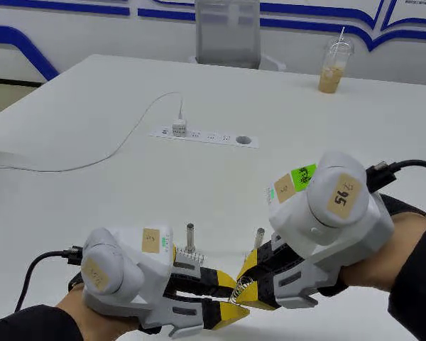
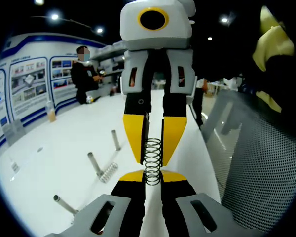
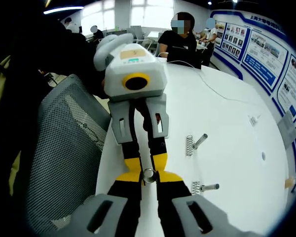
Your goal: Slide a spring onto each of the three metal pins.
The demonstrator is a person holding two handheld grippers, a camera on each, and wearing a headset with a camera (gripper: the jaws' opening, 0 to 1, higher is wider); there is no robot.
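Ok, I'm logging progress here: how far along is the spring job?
Done: the first pin and second pin each carry a spring at the base. In hand: the third spring, pinched between left tool and right tool. Left: sliding it onto the last pin, which looks bare.

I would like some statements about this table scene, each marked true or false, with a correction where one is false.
1. The small metal coil spring sits between the jaws of the left tool and the right tool. True.
2. The thin metal pins lie flat on the white table. False: they stand upright.
3. The clear plastic cup lies on its side. False: it stands upright, with a straw in it.
4. A white plug sits in the white power strip. True.
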